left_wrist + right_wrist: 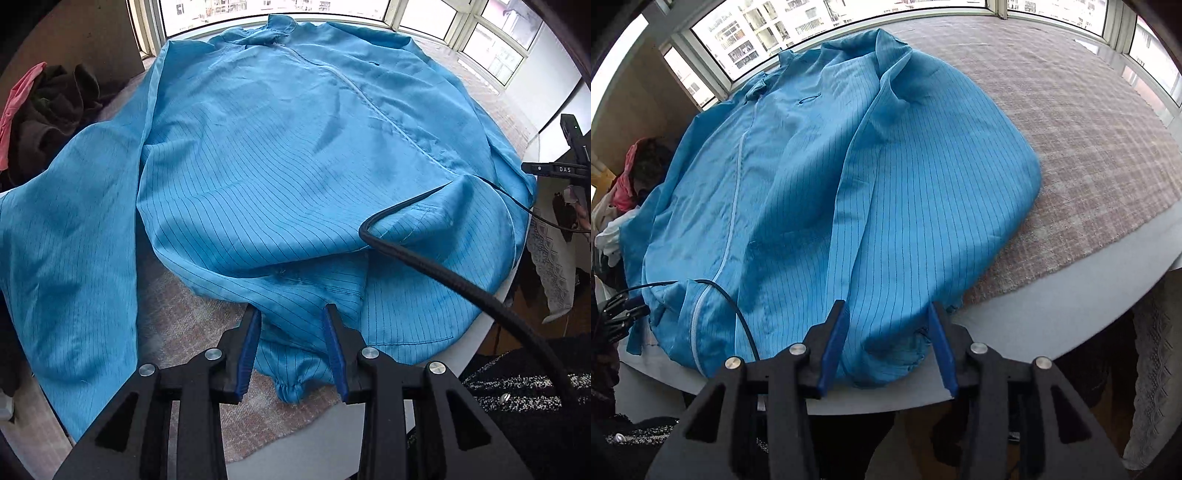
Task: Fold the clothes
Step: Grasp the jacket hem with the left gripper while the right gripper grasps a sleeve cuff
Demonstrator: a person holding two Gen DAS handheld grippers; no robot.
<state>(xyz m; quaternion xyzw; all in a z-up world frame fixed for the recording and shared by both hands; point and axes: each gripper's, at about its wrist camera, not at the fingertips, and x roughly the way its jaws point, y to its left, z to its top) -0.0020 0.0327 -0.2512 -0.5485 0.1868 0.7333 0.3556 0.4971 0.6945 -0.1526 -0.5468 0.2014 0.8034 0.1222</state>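
Both grippers, left and right, stand released over the blue coat at the table's near edge.

Blue jacket on checked cloth — fingers apart

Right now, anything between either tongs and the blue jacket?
Nothing blocks either. The left tongs already straddle the blue jacket at a sleeve cuff, pads not pressing. The right tongs straddle its near hem. A black cable lies across the jacket's near right part, clear of both.
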